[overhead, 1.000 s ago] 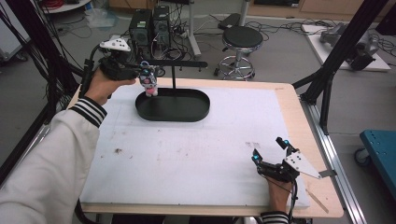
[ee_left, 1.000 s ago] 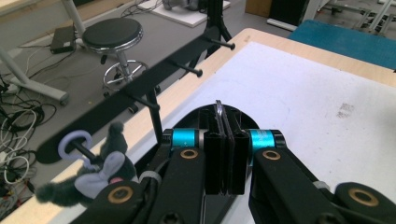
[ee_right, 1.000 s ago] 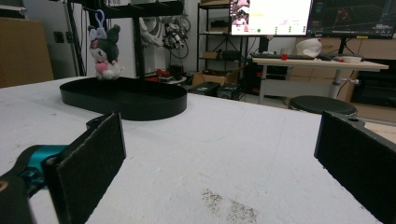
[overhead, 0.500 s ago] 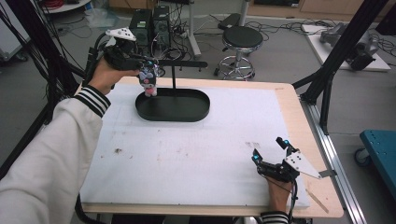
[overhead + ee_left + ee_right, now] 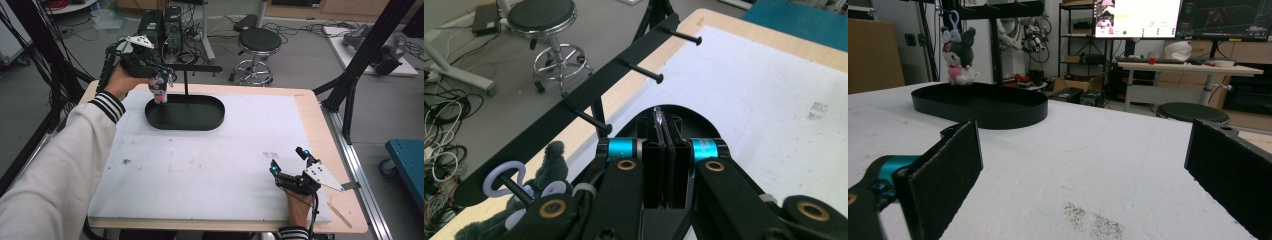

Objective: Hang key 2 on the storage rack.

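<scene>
A small black and white plush toy [image 5: 160, 90] hangs by its pale ring [image 5: 499, 176] on the nearest peg of a black rack bar [image 5: 200, 68]. It dangles over the left end of the rack's oval black tray [image 5: 186, 124]. In the right gripper view the plush toy [image 5: 959, 54] hangs beside the post. My left gripper [image 5: 167, 76] is held just above the toy, its jaws shut with nothing clearly between them [image 5: 663, 125]. My right gripper [image 5: 288, 161] rests on the white table top at the front right, its jaws wide open and empty [image 5: 1083, 175].
Two more pegs [image 5: 640, 71] on the bar are bare. The white mat [image 5: 210, 160] has small dark stains. A stool [image 5: 257, 42], cables and computer cases stand on the floor behind the table. Black frame legs [image 5: 350, 85] rise at the right.
My left hand has shifted a little to the right along the bar, jaws still shut. The plush toy stays hanging in place. My right gripper has not moved.
</scene>
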Demonstrator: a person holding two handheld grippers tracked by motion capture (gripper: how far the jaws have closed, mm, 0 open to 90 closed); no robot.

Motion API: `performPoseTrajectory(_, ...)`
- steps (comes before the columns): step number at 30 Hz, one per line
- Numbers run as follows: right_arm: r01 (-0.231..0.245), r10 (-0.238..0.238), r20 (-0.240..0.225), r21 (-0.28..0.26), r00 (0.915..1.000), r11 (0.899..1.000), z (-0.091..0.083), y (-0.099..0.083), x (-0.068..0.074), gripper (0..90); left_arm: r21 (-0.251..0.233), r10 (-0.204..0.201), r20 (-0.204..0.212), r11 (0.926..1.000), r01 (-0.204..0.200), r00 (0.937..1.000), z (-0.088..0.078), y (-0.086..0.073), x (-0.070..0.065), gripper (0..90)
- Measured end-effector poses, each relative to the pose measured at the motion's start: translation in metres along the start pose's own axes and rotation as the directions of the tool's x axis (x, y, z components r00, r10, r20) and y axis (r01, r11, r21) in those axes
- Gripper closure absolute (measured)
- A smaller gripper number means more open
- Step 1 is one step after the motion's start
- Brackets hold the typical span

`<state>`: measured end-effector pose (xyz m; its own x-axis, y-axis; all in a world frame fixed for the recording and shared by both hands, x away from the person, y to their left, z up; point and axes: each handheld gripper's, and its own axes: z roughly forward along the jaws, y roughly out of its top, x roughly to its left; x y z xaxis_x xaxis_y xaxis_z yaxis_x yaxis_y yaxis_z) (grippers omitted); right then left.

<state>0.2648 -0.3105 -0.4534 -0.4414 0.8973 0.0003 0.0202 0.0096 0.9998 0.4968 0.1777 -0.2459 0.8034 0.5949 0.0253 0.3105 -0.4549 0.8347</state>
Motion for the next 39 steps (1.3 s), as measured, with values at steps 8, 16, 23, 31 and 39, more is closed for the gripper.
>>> performPoseTrajectory(8, 0.000, 0.000, 0.001, -0.001, 1.0000, 1.000, 0.000, 0.000, 0.000, 1.3, 0.034, 0.002, -0.010, 0.9994, -0.002, 0.9999, 0.008, -0.002, 0.006, 88.0)
performPoseTrajectory(16, 0.000, 0.000, -0.001, -0.001, 1.0000, 1.000, 0.000, 0.000, 0.000, 1.3, 0.069, 0.005, -0.012, 0.9976, -0.004, 0.9999, 0.013, -0.002, 0.009, 88.1)
performPoseTrajectory(23, 0.000, 0.000, -0.001, -0.001, 1.0000, 1.000, 0.000, 0.000, 0.000, 1.3, 0.089, 0.001, -0.008, 0.9960, 0.000, 1.0000, 0.012, -0.002, 0.010, 88.1)
performPoseTrajectory(31, -0.003, 0.003, -0.002, -0.001, 1.0000, 1.000, 0.000, 0.000, 0.000, 1.3, 0.128, 0.035, 0.004, 0.9911, -0.036, 0.9994, 0.009, 0.016, 0.010, 88.1)
performPoseTrajectory(39, -0.003, 0.003, 0.000, -0.002, 1.0000, 1.000, 0.000, 0.000, 0.000, 1.3, 0.203, 0.064, 0.033, 0.9767, -0.069, 0.9974, 0.016, 0.027, 0.008, 88.1)
